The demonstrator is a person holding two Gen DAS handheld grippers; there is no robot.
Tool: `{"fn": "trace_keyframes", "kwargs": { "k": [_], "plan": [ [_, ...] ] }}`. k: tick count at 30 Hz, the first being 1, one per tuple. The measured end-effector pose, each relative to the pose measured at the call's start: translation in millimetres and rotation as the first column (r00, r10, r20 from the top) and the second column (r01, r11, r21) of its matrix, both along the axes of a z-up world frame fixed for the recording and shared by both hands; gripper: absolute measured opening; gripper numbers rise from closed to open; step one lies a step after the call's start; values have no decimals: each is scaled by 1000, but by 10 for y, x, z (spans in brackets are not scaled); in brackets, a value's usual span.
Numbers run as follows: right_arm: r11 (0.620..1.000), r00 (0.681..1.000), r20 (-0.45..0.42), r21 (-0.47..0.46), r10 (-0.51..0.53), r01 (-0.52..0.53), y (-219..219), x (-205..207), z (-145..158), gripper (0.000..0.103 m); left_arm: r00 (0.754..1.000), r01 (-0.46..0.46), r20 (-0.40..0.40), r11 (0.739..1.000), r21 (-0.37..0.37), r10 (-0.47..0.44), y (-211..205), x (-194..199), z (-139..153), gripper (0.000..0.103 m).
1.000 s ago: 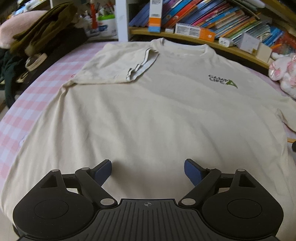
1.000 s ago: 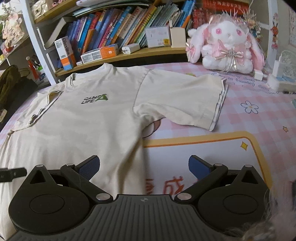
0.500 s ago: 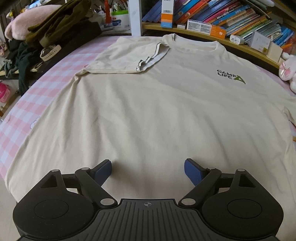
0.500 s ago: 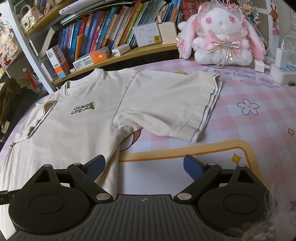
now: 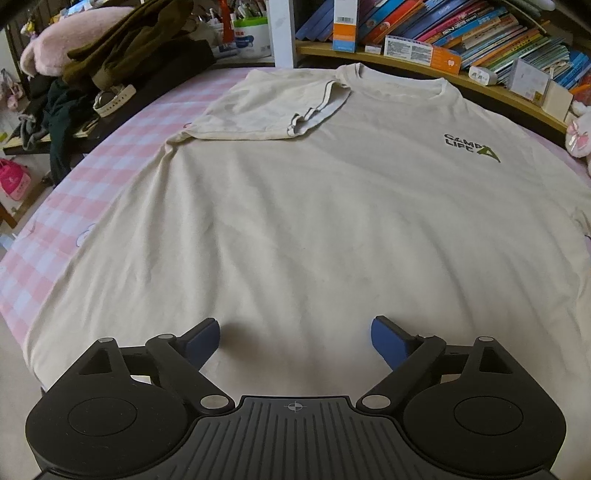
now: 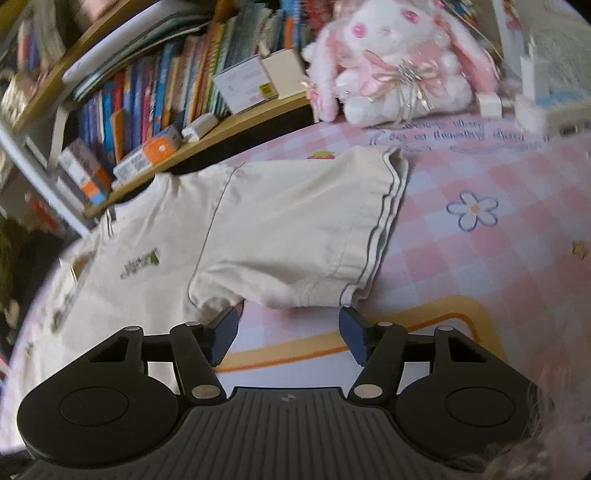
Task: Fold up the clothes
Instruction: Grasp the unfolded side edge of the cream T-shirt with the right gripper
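A cream T-shirt (image 5: 314, 221) with a small green chest logo (image 5: 469, 146) lies flat, front up, on a pink checked cloth (image 5: 92, 184). One sleeve (image 5: 273, 110) is folded inward over the chest. My left gripper (image 5: 295, 336) hangs open over the shirt's lower part, with nothing between its fingers. In the right wrist view the other sleeve (image 6: 303, 229) lies spread outward on the cloth. My right gripper (image 6: 290, 325) sits just short of that sleeve's lower edge. Its jaws are closing, and only cloth shows between the pads.
A bookshelf (image 5: 443, 33) full of books and boxes runs along the far side. A pink and white plush rabbit (image 6: 391, 62) sits beyond the spread sleeve, with white boxes (image 6: 532, 107) beside it. Dark clothes (image 5: 122, 48) are piled at the far left.
My right gripper has moved right, from the shirt's side seam to the spread sleeve, rolled, and its jaws have narrowed. The left gripper has only turned slightly and stays open.
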State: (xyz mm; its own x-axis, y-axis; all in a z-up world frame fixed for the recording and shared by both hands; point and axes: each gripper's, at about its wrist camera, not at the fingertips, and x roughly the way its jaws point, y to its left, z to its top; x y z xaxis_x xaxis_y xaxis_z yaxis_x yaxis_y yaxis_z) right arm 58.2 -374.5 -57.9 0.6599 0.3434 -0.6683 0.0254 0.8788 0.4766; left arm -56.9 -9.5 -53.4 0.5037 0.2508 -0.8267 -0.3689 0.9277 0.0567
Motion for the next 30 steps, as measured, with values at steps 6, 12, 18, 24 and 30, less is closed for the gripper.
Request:
{"fn": "trace_keyframes", "kwargs": {
  "k": [6,12,18,24,30],
  "plan": [
    [965,992,-58,232,-110,121,-153,72,-77,59,1000,2,-3,1000,9,-2,3,-15,6,91],
    [865,956,-142,408,-256,292,-385,115,-194,58,1000,-10,-6,1000,12,10,46,-36,11,91],
    [771,908,-237,480,-345,418,-518,132,-271,46,1000,-8,1,1000,8,8,84,-39,16,91],
    [777,882,-282,422,-377,467,-520,183,-313,11,1000,11,11,1000,1,-11,182,-49,12,91],
    [853,904,-182,303,-386,425,-381,285,-81,8,999,32,44,999,-23,-31,358,-11,26,91]
  ]
}}
